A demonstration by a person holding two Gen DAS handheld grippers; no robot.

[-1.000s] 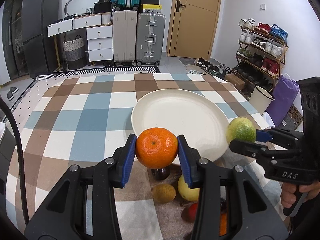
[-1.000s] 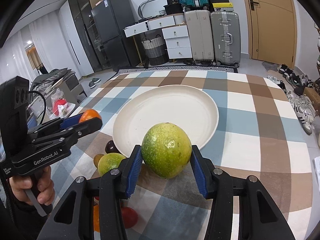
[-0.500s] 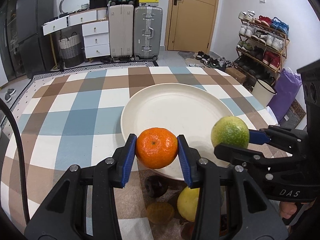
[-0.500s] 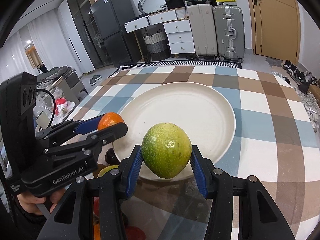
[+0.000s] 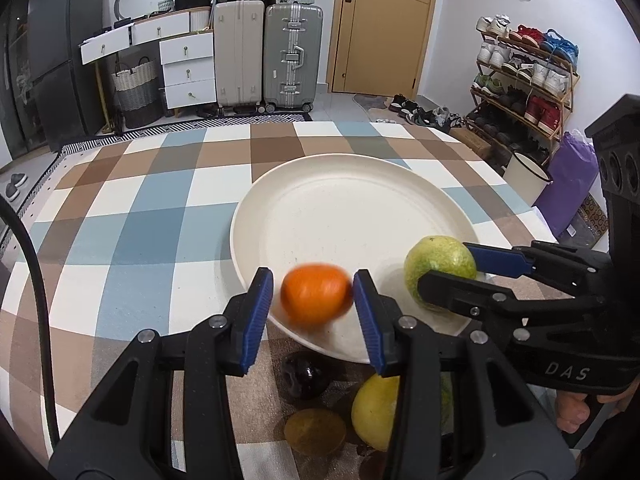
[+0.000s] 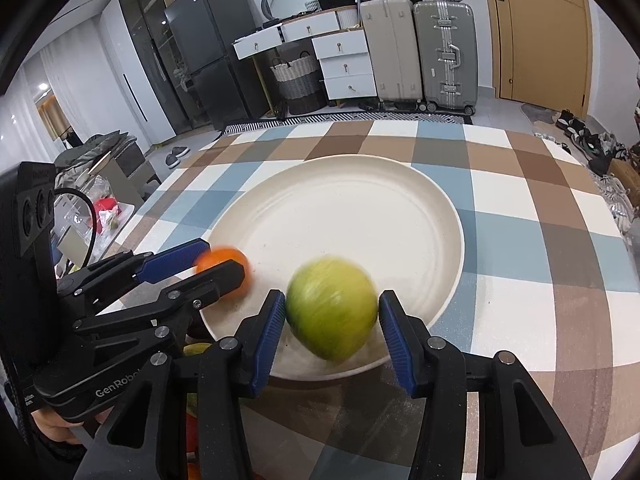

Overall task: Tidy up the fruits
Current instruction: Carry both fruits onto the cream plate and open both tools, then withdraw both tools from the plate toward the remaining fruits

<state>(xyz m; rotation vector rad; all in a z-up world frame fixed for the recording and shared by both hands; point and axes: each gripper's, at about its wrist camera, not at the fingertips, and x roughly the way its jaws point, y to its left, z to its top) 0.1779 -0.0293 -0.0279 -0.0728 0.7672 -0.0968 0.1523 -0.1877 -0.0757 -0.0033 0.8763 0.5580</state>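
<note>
Left tongs [image 5: 313, 294]: jaws parted, blurred round orange tangerine [image 5: 315, 293] loose between them over the near rim of the wide cream plate [image 5: 344, 204]. Right tongs [image 6: 332, 318]: jaws just widened, blurred green-yellow round fruit [image 6: 332, 312] free between them above the plate, on checked worktop [image 5: 132, 236].

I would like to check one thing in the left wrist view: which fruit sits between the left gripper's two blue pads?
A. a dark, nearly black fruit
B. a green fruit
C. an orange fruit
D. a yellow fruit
C: the orange fruit shows blurred between the pads of the left gripper, over the near rim of the plate, with a gap at one pad.
</note>
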